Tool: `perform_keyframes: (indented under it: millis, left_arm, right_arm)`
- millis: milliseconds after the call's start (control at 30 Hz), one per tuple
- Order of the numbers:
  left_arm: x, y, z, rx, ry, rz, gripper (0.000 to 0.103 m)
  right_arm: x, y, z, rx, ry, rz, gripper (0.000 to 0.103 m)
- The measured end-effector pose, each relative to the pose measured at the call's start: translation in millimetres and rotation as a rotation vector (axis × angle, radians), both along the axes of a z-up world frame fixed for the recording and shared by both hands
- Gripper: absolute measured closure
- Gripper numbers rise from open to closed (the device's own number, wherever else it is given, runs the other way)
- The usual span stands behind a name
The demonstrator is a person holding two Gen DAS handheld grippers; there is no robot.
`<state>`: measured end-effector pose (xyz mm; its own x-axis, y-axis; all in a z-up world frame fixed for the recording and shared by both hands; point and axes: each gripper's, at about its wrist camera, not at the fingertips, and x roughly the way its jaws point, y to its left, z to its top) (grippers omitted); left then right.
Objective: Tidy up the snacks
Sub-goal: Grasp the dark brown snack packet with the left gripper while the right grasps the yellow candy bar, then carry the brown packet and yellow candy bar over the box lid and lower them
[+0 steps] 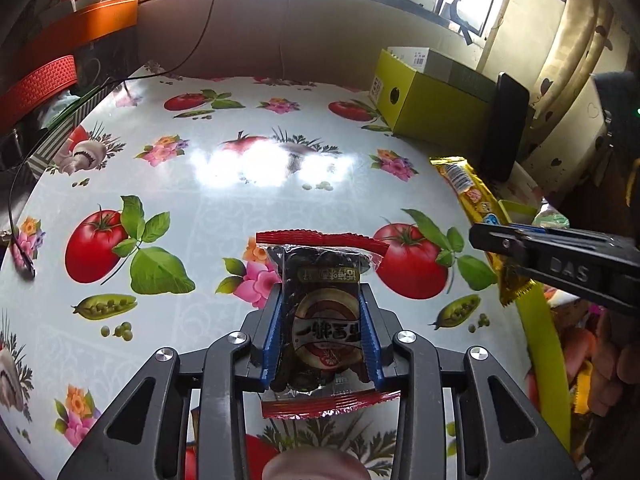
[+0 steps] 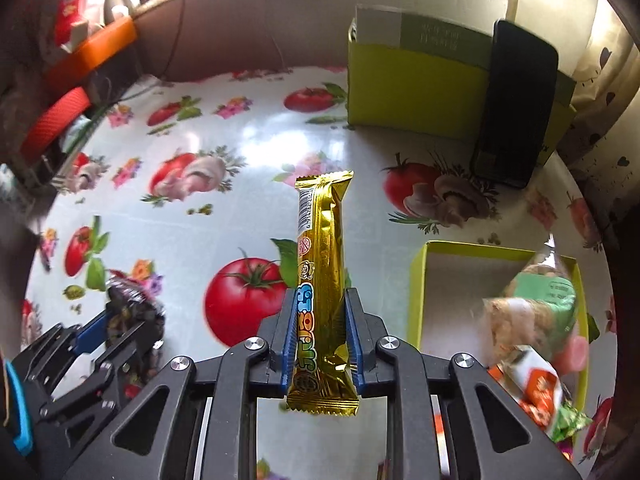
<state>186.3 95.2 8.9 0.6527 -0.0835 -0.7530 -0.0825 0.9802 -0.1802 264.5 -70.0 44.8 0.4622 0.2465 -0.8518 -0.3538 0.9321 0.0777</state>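
In the left wrist view my left gripper (image 1: pixel 321 294) is shut on a dark snack packet (image 1: pixel 320 264) with red sealed ends, its blue pads pressing both long sides just above the tablecloth. The right wrist view has my right gripper (image 2: pixel 320 296) shut on a long gold snack bar (image 2: pixel 324 220), which points away from me over the table. The same bar (image 1: pixel 468 184) and right gripper (image 1: pixel 492 240) appear at the right edge of the left view. At lower left of the right view are the left gripper (image 2: pixel 120 320) and its packet (image 2: pixel 136 300).
An open yellow-green tray (image 2: pixel 418 280) at the right holds several wrapped snacks. A taller yellow-green box (image 2: pixel 400 88) stands at the back right with a black phone (image 2: pixel 516 100) leaning on it. Orange and red containers (image 1: pixel 80 28) crowd the left edge. A tomato-print cloth (image 1: pixel 224 216) covers the table.
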Motion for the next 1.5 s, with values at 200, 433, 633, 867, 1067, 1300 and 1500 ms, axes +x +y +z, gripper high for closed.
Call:
perform_keyframes:
  millis: [200,433,633,867,1067,1300,1500]
  left_arm:
    - [-16,-22,25,-0.022,-0.040,-0.051,0.067]
    - [-34,-72,60,-0.052,-0.095,-0.168,0.067]
    - [-46,-120,72,-0.066,-0.111,-0.281,0.067]
    - [-52,-157,71,-0.069,-0.113,-0.383,0.067]
    - [-47,-175,62,-0.062,-0.095,-0.432,0.067]
    - [-36,-190,49,-0.060,-0.069,-0.484,0.067]
    - [-29,-198,40,-0.064,-0.049,-0.503,0.066]
  right_arm:
    - [-41,-30,38,0.069,-0.074,0.018,0.083]
    - [-84,-93,53,0.103,-0.111,-0.039,0.083]
    - [-110,-137,45,0.100,-0.106,-0.080,0.083]
    - [-129,-167,27,0.067,-0.085,-0.083,0.083]
    - [-134,-181,9,0.048,-0.056,-0.095,0.083]
    - [-138,-189,-2,0.063,-0.022,-0.088,0.076]
    - [-144,-192,5,0.086,-0.045,-0.094,0.064]
